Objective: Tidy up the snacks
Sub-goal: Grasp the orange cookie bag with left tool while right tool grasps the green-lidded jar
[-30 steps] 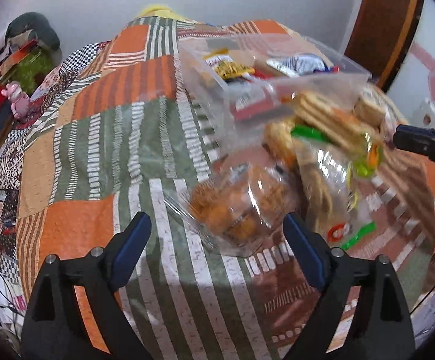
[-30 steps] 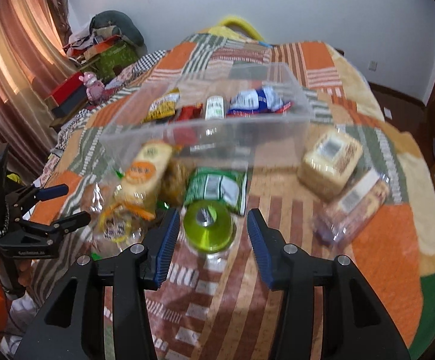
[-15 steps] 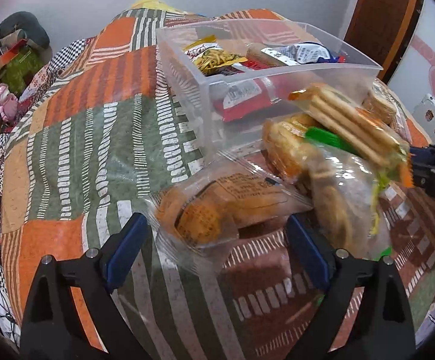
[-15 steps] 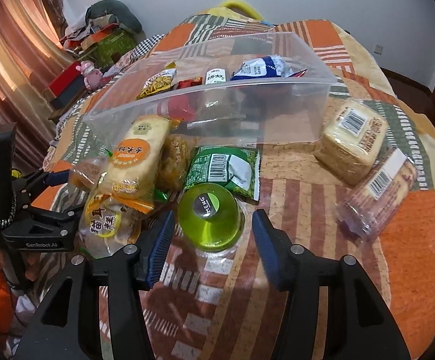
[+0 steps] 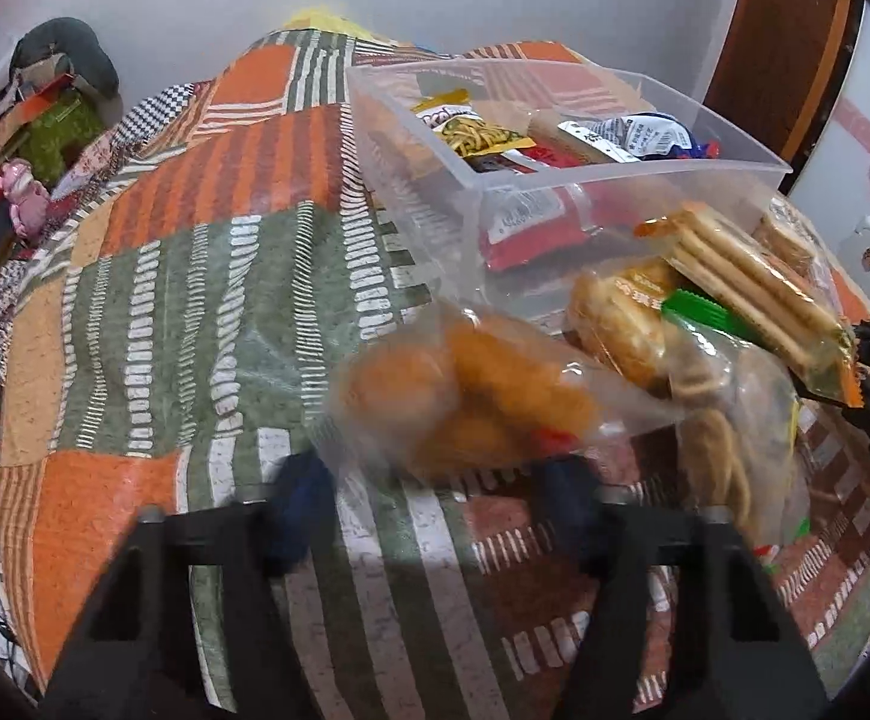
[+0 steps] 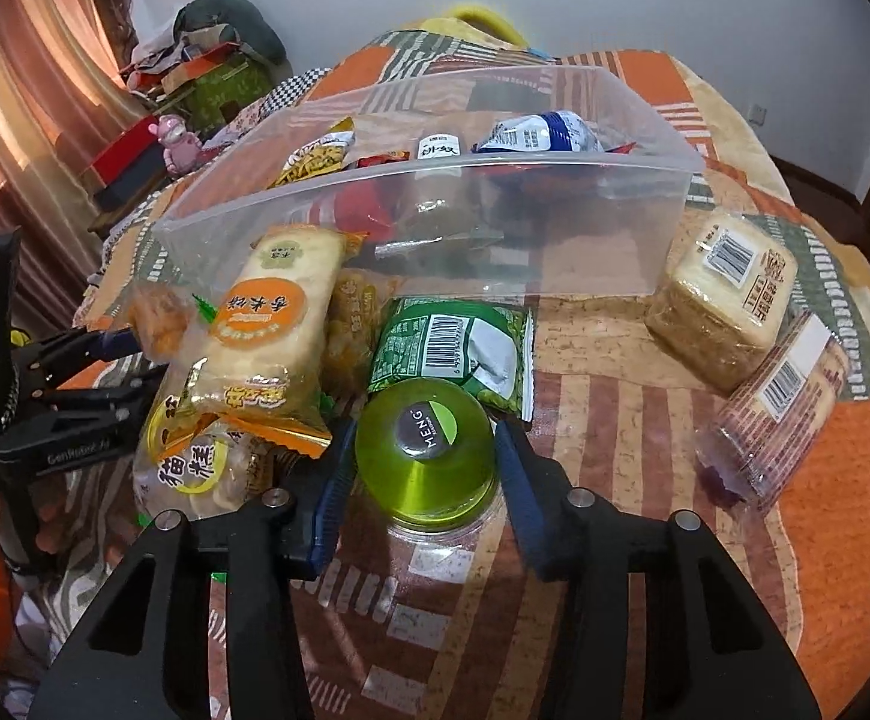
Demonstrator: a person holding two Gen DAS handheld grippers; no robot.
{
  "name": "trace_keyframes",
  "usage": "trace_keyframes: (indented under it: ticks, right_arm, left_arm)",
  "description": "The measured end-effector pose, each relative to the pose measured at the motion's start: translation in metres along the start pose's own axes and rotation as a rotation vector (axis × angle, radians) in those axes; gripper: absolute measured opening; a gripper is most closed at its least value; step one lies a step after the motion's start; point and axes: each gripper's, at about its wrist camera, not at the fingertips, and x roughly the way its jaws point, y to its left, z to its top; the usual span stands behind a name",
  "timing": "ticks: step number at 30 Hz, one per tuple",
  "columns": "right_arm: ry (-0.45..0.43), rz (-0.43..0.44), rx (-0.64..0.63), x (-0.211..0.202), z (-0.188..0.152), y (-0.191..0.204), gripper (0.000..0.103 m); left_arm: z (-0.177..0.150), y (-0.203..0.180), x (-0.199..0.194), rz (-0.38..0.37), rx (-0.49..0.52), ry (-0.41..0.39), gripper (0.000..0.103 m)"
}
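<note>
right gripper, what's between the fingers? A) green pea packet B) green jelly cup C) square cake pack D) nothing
B: in the right wrist view the right gripper has its blue pads on either side of the green jelly cup; the green pea packet lies beyond it.

A home bedroom: patchwork bedspread (image 5: pixel 195 300), curtains (image 6: pixel 33 96), heaped clothes (image 6: pixel 219 30).

Snack packets (image 6: pixel 279 324) before bin (image 6: pixel 435 228)

Snack packets (image 6: pixel 267 330) piled against clear bin (image 6: pixel 555 276) near wall; open blanket (image 5: pixel 183 312) left of bin.
</note>
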Motion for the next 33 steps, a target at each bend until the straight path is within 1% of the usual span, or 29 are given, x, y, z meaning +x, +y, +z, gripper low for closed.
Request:
trace_keyframes:
  ticks: [1,3,5,6,7,8,11,15,16,18,20,21,22,23,25,27,33]
  right_arm:
    - [-0.002,-0.002,-0.001,0.000,0.000,0.000,0.044]
    - [-0.004,-0.001,0.000,-0.002,0.000,-0.001,0.043]
    - [-0.005,0.003,0.005,-0.004,0.000,-0.003,0.043]
    - [-0.008,0.001,0.009,-0.005,-0.001,-0.003,0.043]
    - [-0.010,0.000,0.010,-0.007,-0.001,-0.004,0.043]
    - [-0.013,-0.001,0.012,-0.008,-0.001,-0.005,0.043]
    - [-0.024,-0.004,0.021,-0.015,-0.003,-0.008,0.043]
    - [-0.035,-0.004,0.035,-0.021,-0.003,-0.013,0.043]
    - [-0.038,-0.005,0.036,-0.023,-0.003,-0.013,0.043]
    - [-0.040,-0.007,0.036,-0.024,-0.003,-0.012,0.043]
    - [-0.042,-0.008,0.036,-0.025,-0.004,-0.013,0.043]
    - [-0.042,-0.008,0.037,-0.025,-0.003,-0.012,0.043]
    - [-0.043,-0.008,0.037,-0.025,-0.003,-0.012,0.043]
    - [-0.043,-0.008,0.039,-0.025,-0.003,-0.012,0.043]
    - [-0.045,-0.008,0.042,-0.025,-0.003,-0.013,0.043]
    - [-0.047,-0.010,0.044,-0.024,-0.002,-0.013,0.043]
    - [-0.051,-0.015,0.041,-0.025,0.001,-0.013,0.044]
  left_arm:
    - [-0.002,0.001,0.000,-0.003,-0.005,0.009,0.034]
    - [-0.006,0.002,-0.002,0.007,-0.008,-0.003,0.029]
    - [-0.009,0.003,-0.006,0.008,-0.014,-0.011,0.021]
    - [-0.010,0.005,-0.009,0.005,-0.019,-0.016,0.019]
    - [-0.012,0.006,-0.012,0.004,-0.023,-0.019,0.009]
    - [-0.015,0.007,-0.014,0.006,-0.026,-0.020,0.007]
    - [-0.017,0.011,-0.022,0.012,-0.034,-0.029,0.005]
    - [-0.021,0.018,-0.033,0.009,-0.060,-0.019,0.005]
    - [-0.022,0.020,-0.037,0.006,-0.067,-0.018,0.008]
    - [-0.024,0.022,-0.045,0.010,-0.078,-0.022,0.018]
    - [-0.021,0.026,-0.055,0.035,-0.093,-0.053,0.043]
    - [-0.020,0.028,-0.059,0.044,-0.101,-0.071,0.049]
    - [-0.018,0.029,-0.064,0.049,-0.109,-0.090,0.060]
    - [-0.015,0.031,-0.069,0.050,-0.120,-0.113,0.064]
    - [-0.009,0.033,-0.074,0.039,-0.137,-0.135,0.067]
    - [-0.001,0.033,-0.072,0.025,-0.147,-0.137,0.068]
    - [0.012,0.018,-0.032,0.013,-0.119,-0.059,0.068]
